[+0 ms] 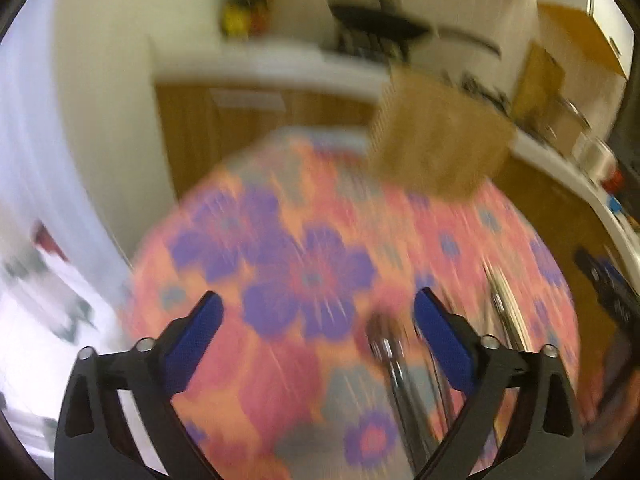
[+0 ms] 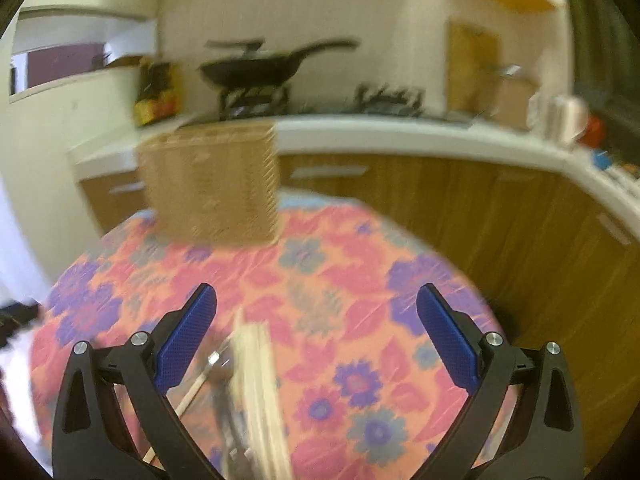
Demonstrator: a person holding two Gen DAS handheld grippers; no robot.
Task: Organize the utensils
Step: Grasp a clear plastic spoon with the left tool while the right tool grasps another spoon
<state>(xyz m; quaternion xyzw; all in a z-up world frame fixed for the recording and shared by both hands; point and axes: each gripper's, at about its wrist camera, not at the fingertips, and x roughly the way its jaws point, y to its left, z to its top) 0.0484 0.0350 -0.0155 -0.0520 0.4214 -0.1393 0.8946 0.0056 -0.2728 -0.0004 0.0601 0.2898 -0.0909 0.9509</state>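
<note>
Both views are motion-blurred. A tan woven holder [image 1: 440, 144] stands at the far side of a round table with a floral cloth [image 1: 288, 280]; it also shows in the right wrist view [image 2: 212, 184]. My left gripper [image 1: 318, 312] is open and empty above the cloth; blurred metal utensils [image 1: 396, 368] lie just inside its right finger, and more [image 1: 506, 312] lie to the right. My right gripper [image 2: 316, 306] is open and empty; pale wooden utensils [image 2: 260, 392] and a metal one [image 2: 224, 400] lie below it, near its left finger.
A white counter with wooden cabinets [image 2: 440, 200] curves behind the table. A black pan [image 2: 260, 66] sits on a stove at the back. Jars and small items [image 2: 560, 116] stand on the counter at right. The table edge [image 2: 492, 320] drops off at right.
</note>
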